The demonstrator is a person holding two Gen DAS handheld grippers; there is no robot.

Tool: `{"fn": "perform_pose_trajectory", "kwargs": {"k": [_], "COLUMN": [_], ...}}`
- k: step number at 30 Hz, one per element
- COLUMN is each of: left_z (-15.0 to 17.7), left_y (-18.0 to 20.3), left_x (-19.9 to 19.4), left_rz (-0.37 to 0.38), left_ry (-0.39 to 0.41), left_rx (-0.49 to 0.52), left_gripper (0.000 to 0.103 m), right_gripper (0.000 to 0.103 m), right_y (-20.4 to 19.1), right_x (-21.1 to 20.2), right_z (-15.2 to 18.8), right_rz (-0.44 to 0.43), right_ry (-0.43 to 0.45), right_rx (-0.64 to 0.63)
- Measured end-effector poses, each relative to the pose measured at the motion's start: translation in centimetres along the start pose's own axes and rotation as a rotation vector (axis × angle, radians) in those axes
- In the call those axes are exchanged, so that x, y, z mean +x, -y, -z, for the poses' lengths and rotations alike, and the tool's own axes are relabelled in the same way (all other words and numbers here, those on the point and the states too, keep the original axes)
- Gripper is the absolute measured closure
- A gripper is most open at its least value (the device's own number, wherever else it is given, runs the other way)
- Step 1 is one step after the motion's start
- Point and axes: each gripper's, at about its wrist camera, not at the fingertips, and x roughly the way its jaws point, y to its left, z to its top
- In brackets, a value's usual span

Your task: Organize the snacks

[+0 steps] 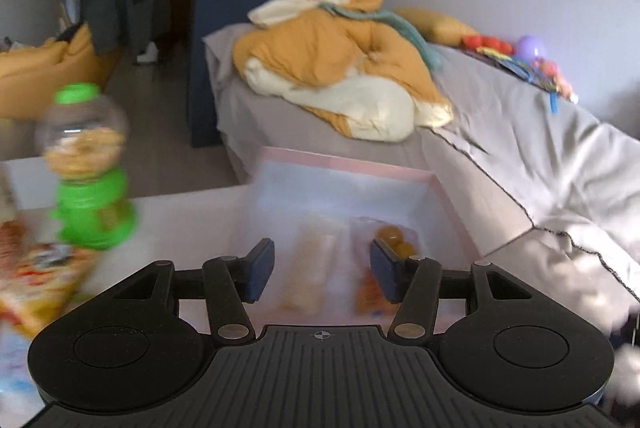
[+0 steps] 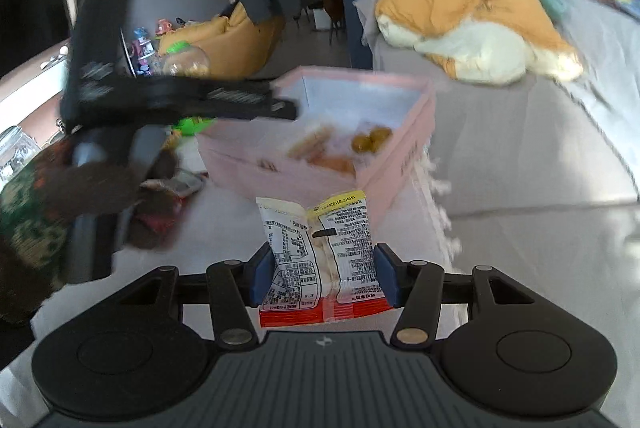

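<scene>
A pink box stands on the white table, with snack packets inside: a pale cracker packet and an orange packet. My left gripper is open and empty, just above the box's near edge. In the right wrist view my right gripper is shut on a white snack packet with printed text, held in front of the pink box. The left gripper's body reaches over the box from the left there.
A green candy dispenser stands on the table at left, beside a colourful snack bag. More packets lie left of the box. A grey bed with an orange duvet lies to the right.
</scene>
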Motion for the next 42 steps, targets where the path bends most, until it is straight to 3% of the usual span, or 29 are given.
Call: {"fn": "perform_pose_trajectory", "kwargs": {"k": [8,11,15,19,21,23,26,28,30,32,34,38,42], "left_z": [4.0,6.1,7.9,9.5,10.1,10.4,10.3,10.4,10.4,10.7,10.9,11.1,11.2], "left_y": [-8.5,-11.3,-14.6,-17.2,-17.7,-18.0,-18.4,-18.8,-19.5,-20.3,-20.9,-21.9,-22.3], "left_x": [-8.5,-10.1,-10.8,-12.1,-13.0,-13.5,-14.2,-14.7,-15.0,-15.4,-15.6,-16.2,-16.4], "left_rz": [-0.073,-0.076,-0.088,-0.087,-0.094,-0.111,-0.159,-0.196,-0.224,-0.247,-0.26,-0.265,-0.253], "left_ry": [0.07,0.067,0.062,0.145,0.191,0.208,0.213,0.224,0.229,0.225,0.226,0.241,0.248], "left_rx": [-0.131,-0.183,-0.239,-0.34,-0.35,-0.356,-0.373,-0.392,-0.423,-0.451,-0.474,-0.511,-0.529], "left_gripper": [0.045,0.045,0.045,0.045,0.045,0.045,0.045,0.045,0.045,0.045,0.045,0.045,0.045], "right_gripper": [0.05,0.05,0.05,0.049,0.039,0.036,0.035,0.019,0.013,0.013,0.014,0.015,0.017], "right_y": [-2.3,-3.5,-4.5,-4.5,-4.5,-5.1,-8.3,-11.0,-13.7,-17.0,-20.3,-25.5,-24.7], "right_x": [1.0,3.8,8.3,14.8,17.7,19.8,19.6,18.3,17.3,17.5,18.8,22.6,25.6], "right_z": [-8.0,-10.6,-14.0,-17.2,-17.4,-17.0,-16.2,-16.1,-16.0,-15.5,-14.4,-11.9,-11.2], "right_rz": [0.066,0.124,0.107,0.123,0.106,0.136,0.234,0.198,0.084,-0.039,-0.1,-0.067,-0.041], "right_ry": [0.066,0.045,-0.027,-0.099,-0.152,-0.223,-0.195,-0.153,-0.146,-0.172,-0.211,-0.272,-0.328], "right_rx": [-0.079,-0.118,-0.085,-0.008,0.025,0.016,-0.107,-0.146,-0.14,-0.158,-0.201,-0.326,-0.32]}}
